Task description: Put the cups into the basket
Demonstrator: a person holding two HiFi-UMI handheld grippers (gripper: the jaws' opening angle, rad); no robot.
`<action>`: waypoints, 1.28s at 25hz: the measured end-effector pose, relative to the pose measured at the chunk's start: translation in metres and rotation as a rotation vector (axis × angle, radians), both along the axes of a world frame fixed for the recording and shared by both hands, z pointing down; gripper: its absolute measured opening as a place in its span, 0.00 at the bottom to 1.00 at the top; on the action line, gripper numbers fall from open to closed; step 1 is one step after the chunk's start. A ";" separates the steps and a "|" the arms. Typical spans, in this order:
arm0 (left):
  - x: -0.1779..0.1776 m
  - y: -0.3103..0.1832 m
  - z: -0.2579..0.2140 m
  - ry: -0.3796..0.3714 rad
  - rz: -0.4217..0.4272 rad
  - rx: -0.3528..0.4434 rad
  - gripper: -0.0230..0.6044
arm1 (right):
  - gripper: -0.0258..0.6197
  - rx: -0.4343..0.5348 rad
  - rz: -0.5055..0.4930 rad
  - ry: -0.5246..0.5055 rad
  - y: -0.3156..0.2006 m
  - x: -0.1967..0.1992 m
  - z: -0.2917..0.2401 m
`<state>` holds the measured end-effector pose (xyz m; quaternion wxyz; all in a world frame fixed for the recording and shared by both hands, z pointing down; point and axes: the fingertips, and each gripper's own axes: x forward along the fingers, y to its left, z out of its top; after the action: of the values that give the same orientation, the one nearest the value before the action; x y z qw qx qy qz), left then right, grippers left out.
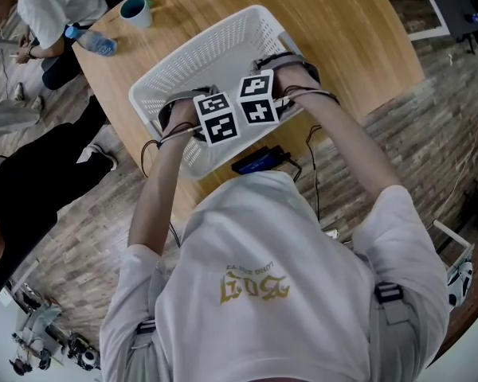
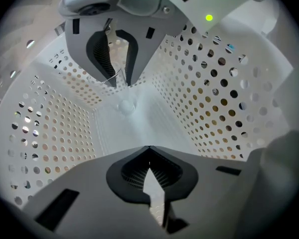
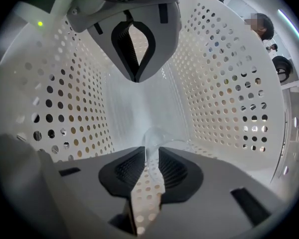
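Note:
A white perforated basket [image 1: 155, 82] stands on the round wooden table [image 1: 342, 30]. Both grippers reach down inside it, close together and facing each other. My right gripper [image 3: 152, 156] is shut on the rim of a clear plastic cup [image 3: 153, 136], which hangs inside the basket just above its floor. The left gripper view shows that cup [image 2: 124, 103] faintly, below the right gripper [image 2: 120, 81]. My left gripper [image 2: 149, 151] is shut with nothing between its jaws. A white cup with a teal inside [image 1: 134, 9] stands on the table's far left.
A plastic water bottle [image 1: 94, 42] lies near the teal cup. A person [image 1: 52, 6] sits by the table's far left edge. A dark blue device [image 1: 257, 161] with cables lies at the table's near edge, just behind the basket.

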<state>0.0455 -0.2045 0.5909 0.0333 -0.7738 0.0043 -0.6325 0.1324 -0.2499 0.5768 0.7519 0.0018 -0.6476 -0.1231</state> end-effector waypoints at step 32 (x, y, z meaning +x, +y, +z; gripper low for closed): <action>0.002 -0.015 -0.031 0.058 -0.029 0.072 0.04 | 0.13 0.058 0.115 -0.074 0.002 -0.001 -0.035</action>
<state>0.0473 -0.2197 0.5596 0.0518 -0.7902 0.0393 -0.6094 0.1316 -0.2482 0.5419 0.7328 0.0654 -0.6701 -0.0984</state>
